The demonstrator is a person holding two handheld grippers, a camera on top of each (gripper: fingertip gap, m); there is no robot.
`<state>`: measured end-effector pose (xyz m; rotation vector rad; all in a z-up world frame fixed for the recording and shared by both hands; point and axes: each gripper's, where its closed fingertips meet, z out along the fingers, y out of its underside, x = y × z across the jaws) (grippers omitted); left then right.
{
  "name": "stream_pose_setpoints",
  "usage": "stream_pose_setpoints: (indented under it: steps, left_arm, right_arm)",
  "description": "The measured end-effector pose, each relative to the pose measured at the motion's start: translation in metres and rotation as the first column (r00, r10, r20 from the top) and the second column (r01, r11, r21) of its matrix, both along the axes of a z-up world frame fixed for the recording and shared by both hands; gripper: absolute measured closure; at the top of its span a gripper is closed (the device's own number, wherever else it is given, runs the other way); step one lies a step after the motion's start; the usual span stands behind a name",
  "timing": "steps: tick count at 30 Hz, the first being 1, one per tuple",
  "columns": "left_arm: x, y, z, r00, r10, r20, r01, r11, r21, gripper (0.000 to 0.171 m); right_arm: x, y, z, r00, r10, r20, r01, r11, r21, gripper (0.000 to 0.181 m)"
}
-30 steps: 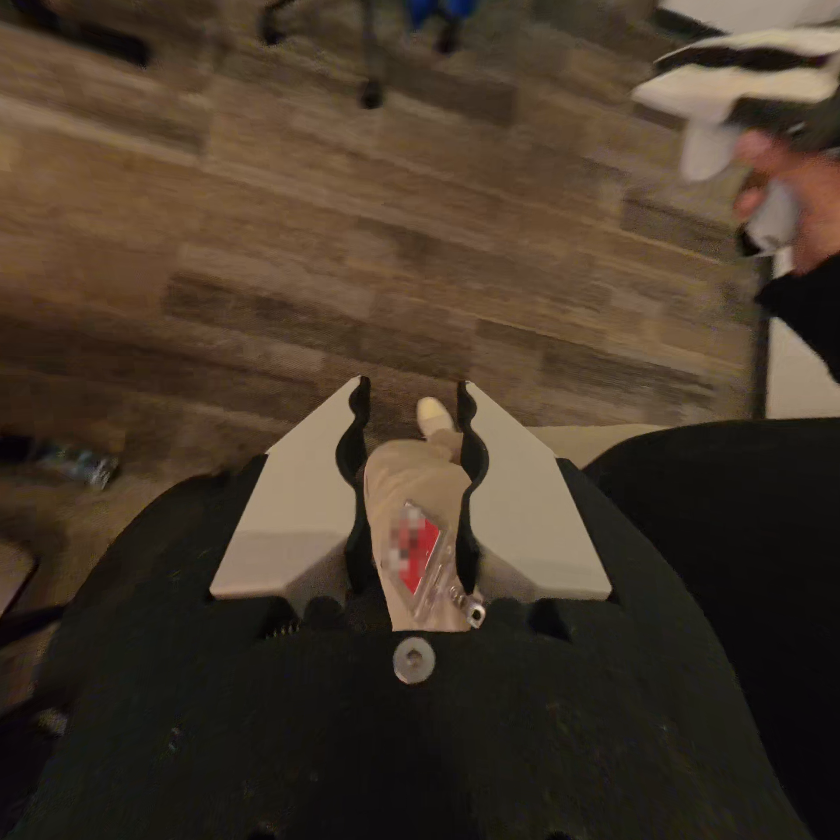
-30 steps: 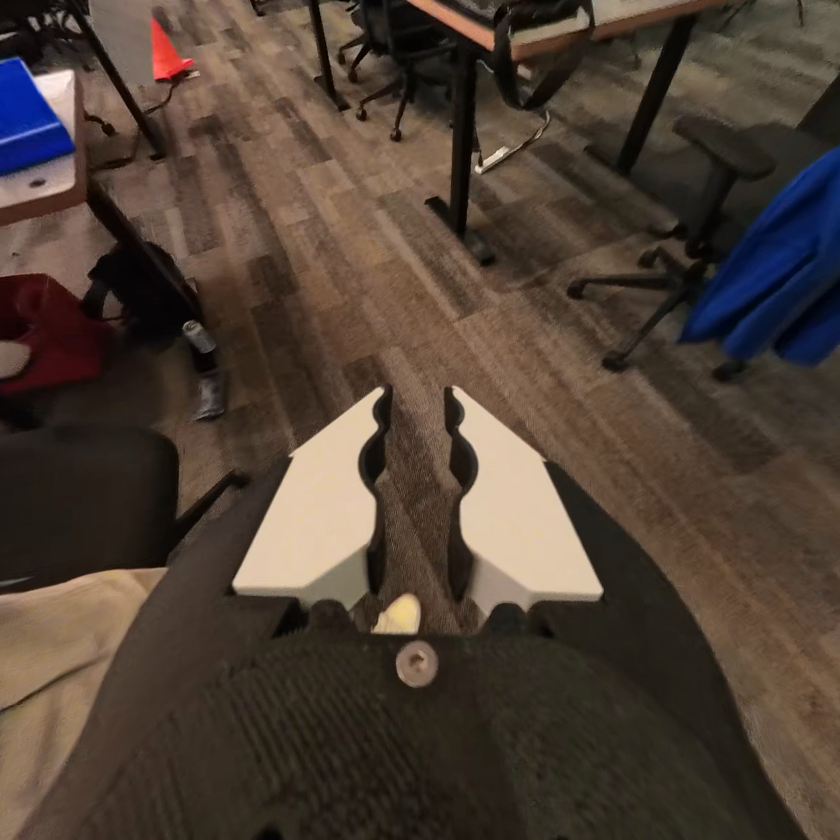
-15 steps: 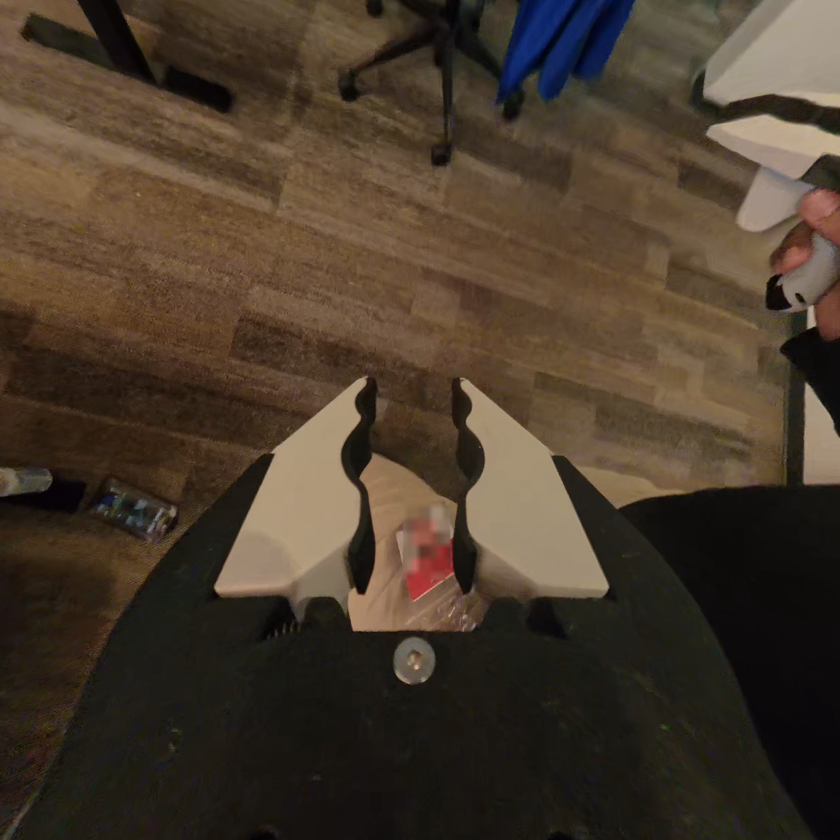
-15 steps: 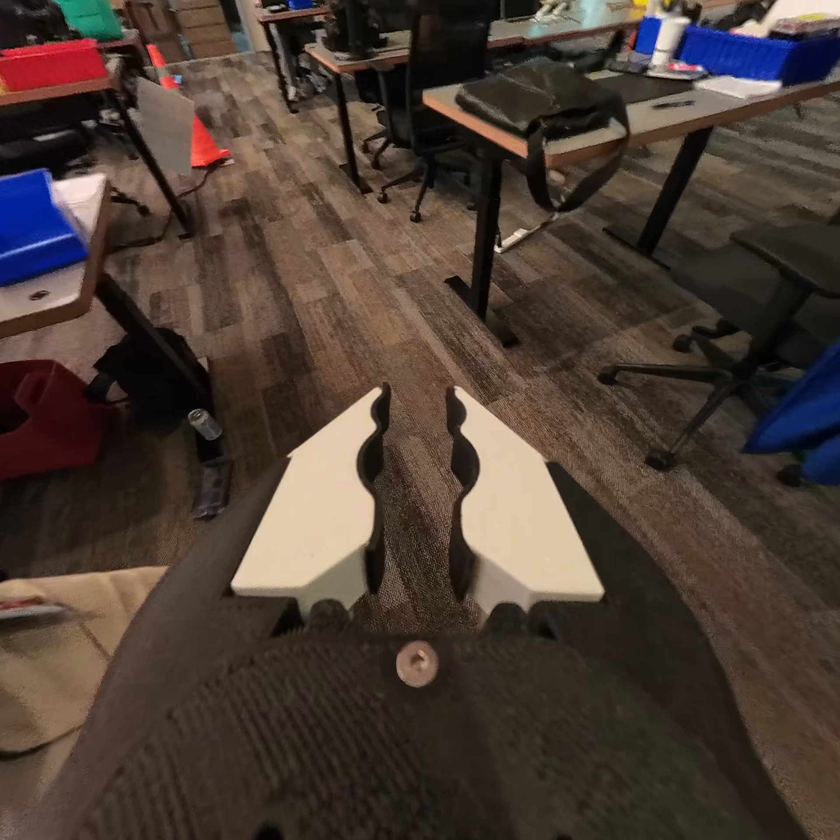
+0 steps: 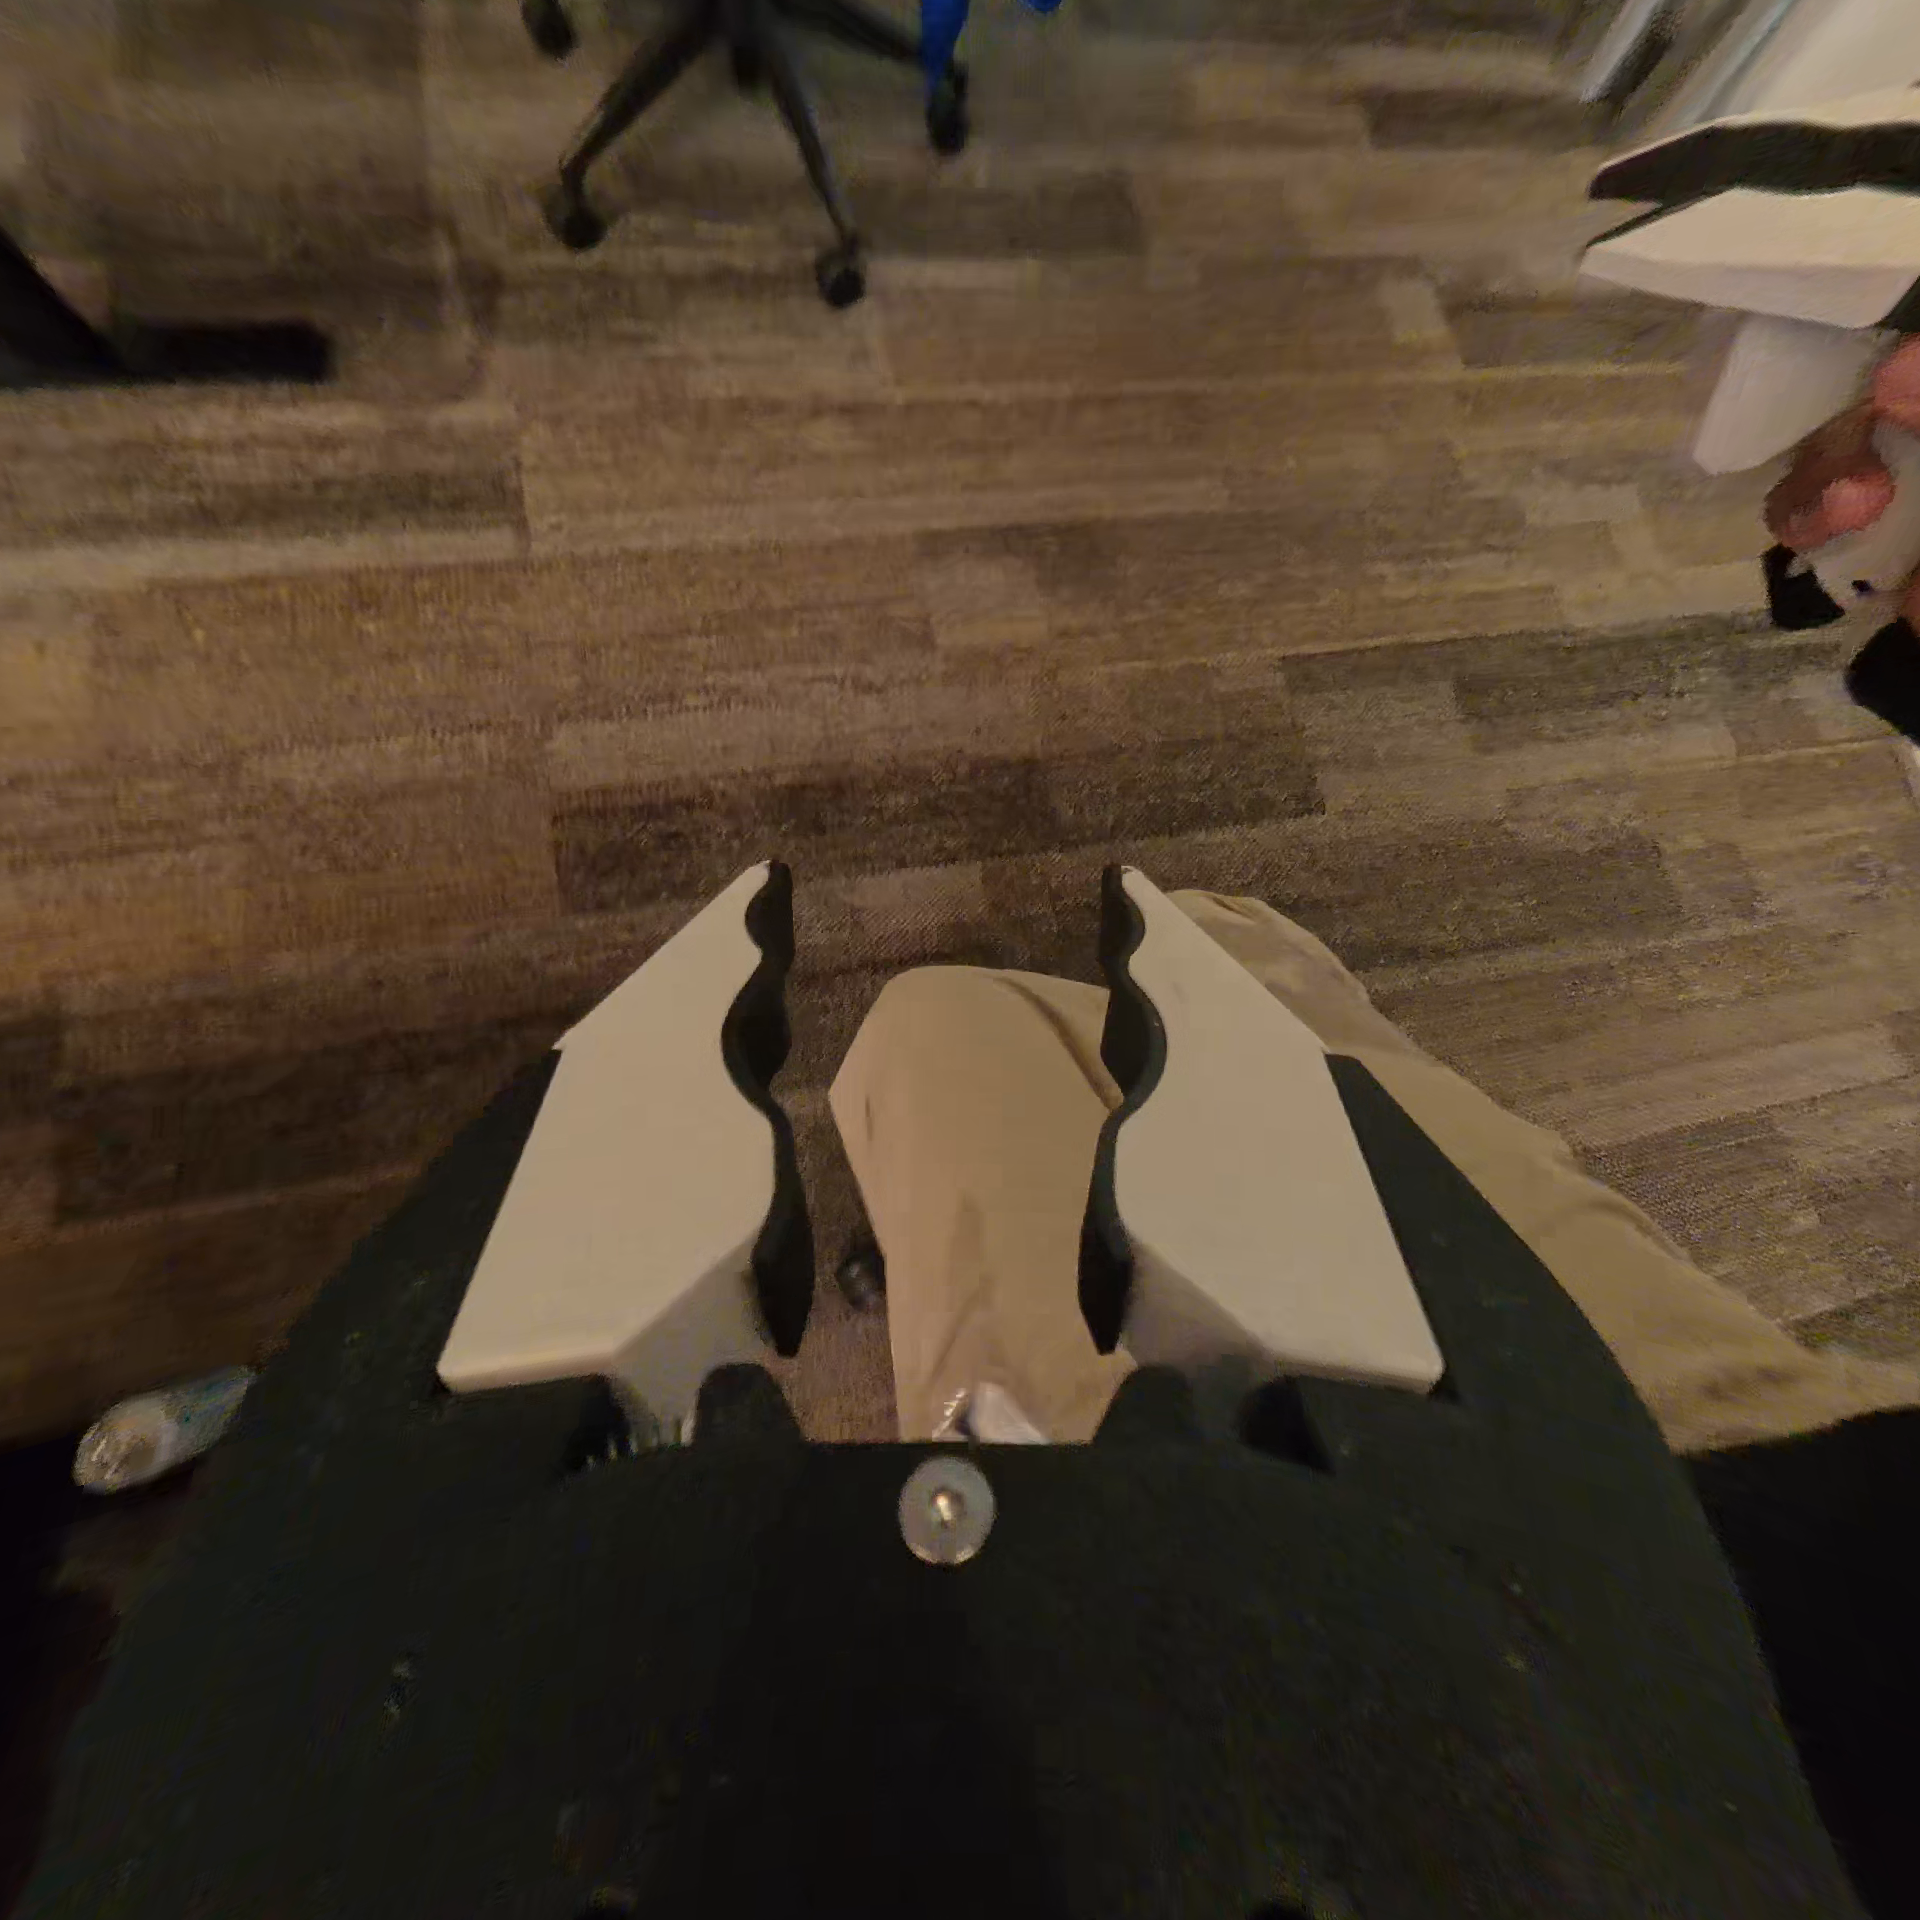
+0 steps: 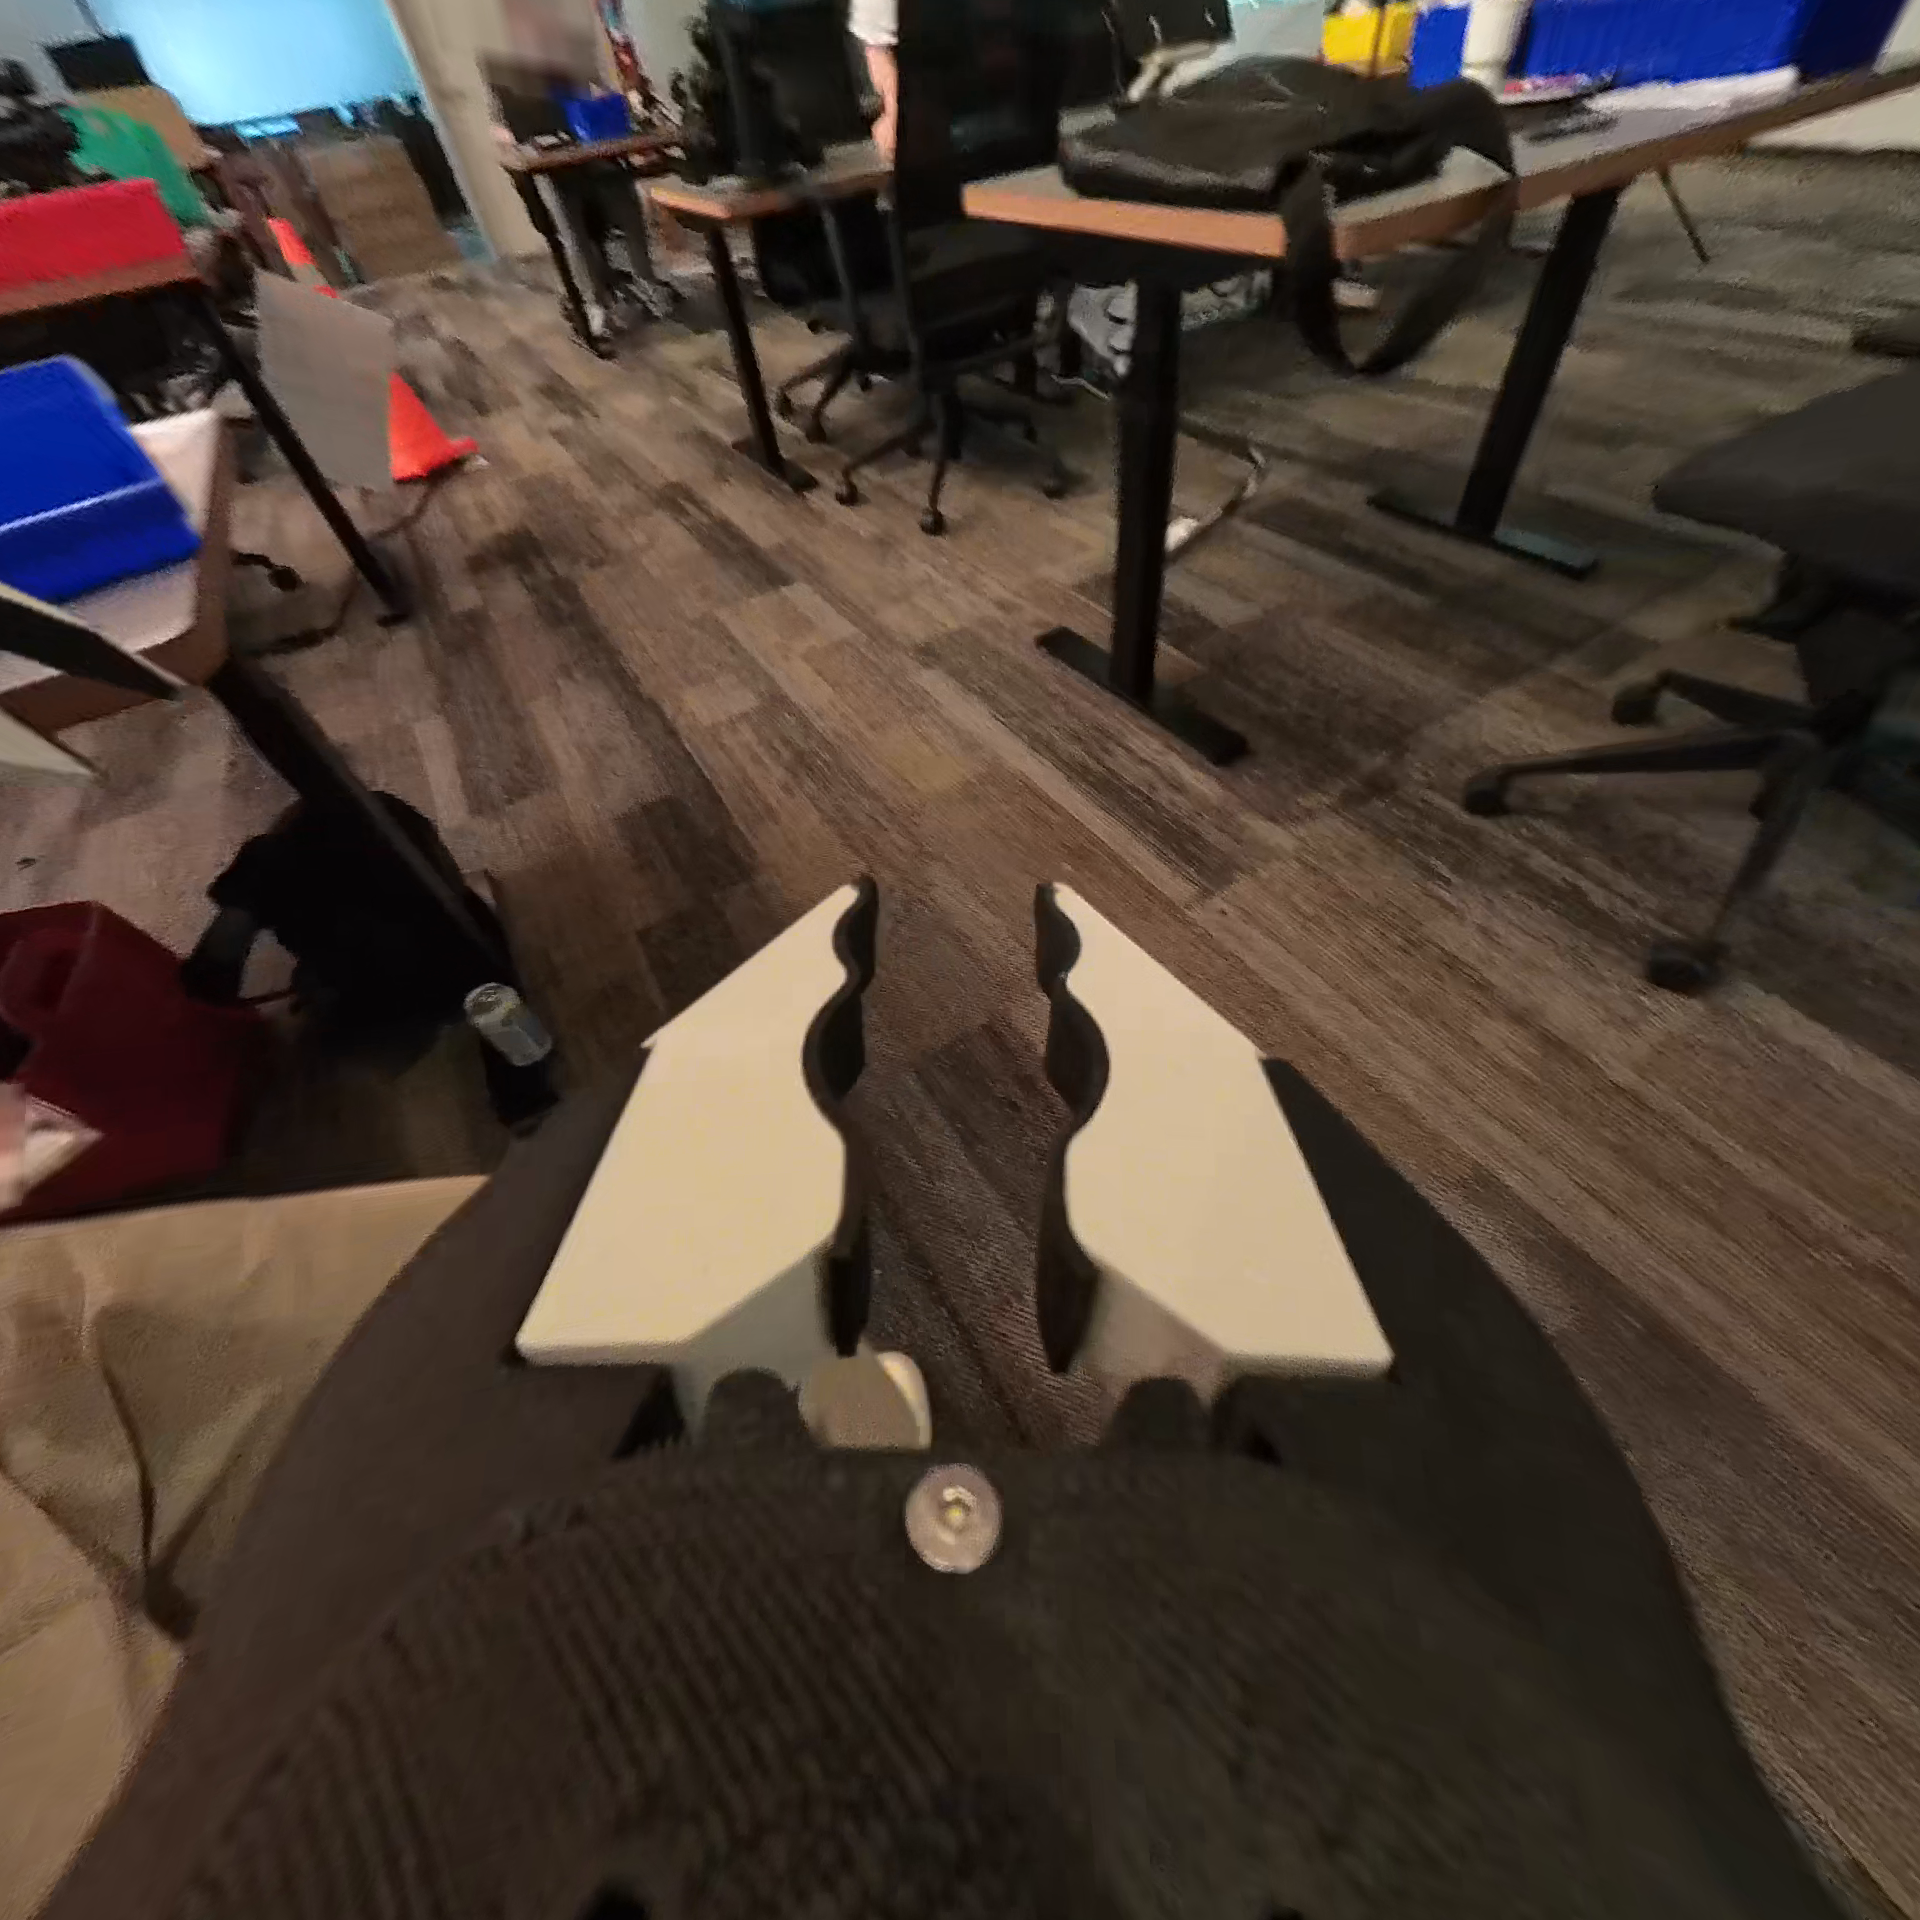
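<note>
The left claw point(image 5: 943, 883) is spread wide and holds nothing, hanging above a person's tan trouser leg point(image 5: 977, 1164) over the carpet floor point(image 5: 831, 623). The right claw point(image 6: 956, 899) stands partly spread and empty over the same carpet. Off to its left, a blue bin point(image 6: 73, 488) sits on a table point(image 6: 197, 582); its contents are hidden.

An open-plan office or lab workspace. Patchwork grey-brown carpet tiles point(image 6: 1351, 1039) cover the floor. Long desks point(image 6: 1195, 223) on black metal legs stand in rows, with wheeled office chairs point(image 6: 935, 312) beside them. Blue storage bins point(image 6: 73, 488), a black bag point(image 6: 1247, 145) and an orange cone point(image 6: 421, 436) sit about.
</note>
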<state>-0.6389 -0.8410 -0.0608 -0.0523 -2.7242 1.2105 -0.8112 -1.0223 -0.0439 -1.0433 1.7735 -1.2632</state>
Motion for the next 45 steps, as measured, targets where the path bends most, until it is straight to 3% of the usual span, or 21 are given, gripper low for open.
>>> stream_pose_setpoints:
  steps: [2,4,5,6,8,9,10,12,14,16,19,22,26,29,32,35,38,41,43,45]
  left_arm:
    - [-0.004,0.035,-0.02,0.998,-0.062,-0.025,0.059,0.993,-0.103,0.114]
    - [-0.02,0.084,-0.024,0.981,-0.147,-0.124,0.123,0.975,-0.183,0.115]
    - [-0.033,0.112,-0.012,0.959,-0.214,-0.184,0.163,0.952,-0.258,0.115]
    - [-0.036,0.128,0.012,0.958,-0.223,-0.181,0.134,0.905,-0.404,0.133]
    - [-0.028,0.142,0.058,0.988,-0.148,-0.049,0.083,0.767,-0.637,0.159]
    - [-0.024,0.146,0.064,0.995,-0.09,0.031,0.089,0.761,-0.643,0.164]
    - [-0.023,0.153,0.066,0.996,-0.063,0.059,0.086,0.793,-0.604,0.153]
    - [-0.041,0.175,0.067,0.99,-0.142,0.027,0.133,0.82,-0.557,0.134]
    - [-0.052,0.194,0.066,0.984,-0.175,-0.025,0.127,0.8,-0.586,0.133]
    - [-0.051,0.206,0.055,0.99,-0.136,-0.036,0.086,0.785,-0.613,0.135]
    - [-0.052,0.221,0.032,0.994,-0.105,-0.045,0.063,0.835,-0.546,0.131]
    - [-0.038,0.253,0.004,1.0,-0.009,-0.02,-0.001,0.896,-0.444,0.124]
    - [0.001,0.317,-0.018,0.974,0.226,-0.029,-0.217,0.881,-0.421,0.122]
    - [0.02,0.372,-0.023,0.928,0.364,-0.078,-0.366,0.857,-0.362,0.105]
    - [0.038,0.432,-0.021,0.855,0.505,-0.121,-0.514,0.789,-0.336,0.097]
    - [0.059,0.5,-0.032,0.762,0.646,-0.049,-0.625,0.712,-0.32,0.099]
    - [0.077,0.575,-0.056,0.624,0.781,0.02,-0.753,0.608,-0.251,0.097]
    - [0.091,0.653,-0.077,0.423,0.906,0.031,-0.874,0.416,-0.252,0.098]
    - [0.097,0.704,-0.093,0.256,0.967,-0.008,-0.938,0.247,-0.244,0.1]
    - [0.1,0.754,-0.115,0.056,0.997,-0.053,-0.974,0.043,-0.224,0.105]
  right_arm:
    - [0.015,0.052,-0.006,0.998,0.045,0.043,-0.044,0.999,-0.022,0.152]
    - [0.03,0.114,-0.006,0.986,0.108,0.129,-0.113,0.993,0.032,0.152]
    - [0.037,0.15,-0.002,0.969,0.16,0.186,-0.181,0.978,0.106,0.15]
    - [0.041,0.185,0.007,0.946,0.195,0.259,-0.242,0.956,0.165,0.15]
    - [0.042,0.234,0.036,0.902,0.162,0.4,-0.265,0.94,0.217,0.15]
    - [0.04,0.256,0.054,0.879,0.153,0.452,-0.269,0.942,0.203,0.15]
    - [0.037,0.275,0.07,0.871,0.156,0.466,-0.261,0.95,0.169,0.149]
    - [0.028,0.306,0.095,0.895,0.174,0.411,-0.222,0.972,0.073,0.15]
    - [0.019,0.333,0.111,0.92,0.217,0.326,-0.214,0.976,-0.046,0.15]
    - [0.014,0.347,0.113,0.943,0.213,0.257,-0.183,0.974,-0.136,0.152]
    - [0.028,0.361,0.103,0.94,0.243,0.239,-0.206,0.964,-0.169,0.153]
    - [0.055,0.375,0.079,0.915,0.351,0.2,-0.322,0.933,-0.162,0.151]
    - [0.098,0.386,0.045,0.864,0.47,0.179,-0.454,0.882,-0.125,0.153]
    - [0.13,0.424,0.036,0.738,0.644,0.2,-0.663,0.747,0.041,0.143]
    - [0.163,0.457,0.041,0.639,0.753,0.157,-0.764,0.645,0.016,0.135]
    - [0.21,0.496,0.043,0.554,0.825,0.115,-0.826,0.562,-0.053,0.135]
    - [0.263,0.568,0.035,0.374,0.923,0.088,-0.926,0.377,-0.014,0.125]
    - [0.324,0.655,0.028,0.136,0.99,0.03,-0.99,0.137,-0.031,0.114]
    - [0.373,0.711,0.018,0.019,1.0,0.006,-0.997,0.019,-0.07,0.11]
    - [0.419,0.763,-0.007,-0.066,0.995,-0.078,-0.996,-0.071,-0.062,0.105]
